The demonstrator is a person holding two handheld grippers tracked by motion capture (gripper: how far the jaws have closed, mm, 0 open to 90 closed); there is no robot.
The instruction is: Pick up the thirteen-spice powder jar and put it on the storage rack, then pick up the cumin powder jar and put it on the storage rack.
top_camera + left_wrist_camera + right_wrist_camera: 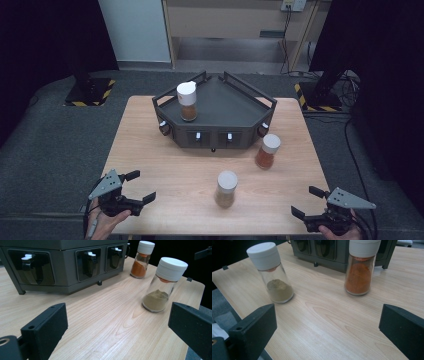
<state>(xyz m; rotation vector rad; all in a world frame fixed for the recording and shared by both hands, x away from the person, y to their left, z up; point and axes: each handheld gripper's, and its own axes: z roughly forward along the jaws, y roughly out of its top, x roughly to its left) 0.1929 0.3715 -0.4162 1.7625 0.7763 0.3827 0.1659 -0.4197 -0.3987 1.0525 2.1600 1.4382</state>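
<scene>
Tan spice jar (226,188) upright on table (165,165), between both grippers, slightly nearer right gripper (314,204). Left gripper (139,187) opposite. Both sets of fingers wide open, empty. Jar's long axis vertical.

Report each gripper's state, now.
Left gripper: open, holding nothing, above the light wooden table.
Right gripper: open, holding nothing.

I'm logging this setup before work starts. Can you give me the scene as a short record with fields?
surface: light wooden table
rack: dark grey angular metal rack, at the table's far side
on rack: white-capped glass jar of brown spice
on table: white-capped glass jar of orange powder; white-capped glass jar of tan powder
left tongs: open, holding nothing
right tongs: open, holding nothing
</scene>
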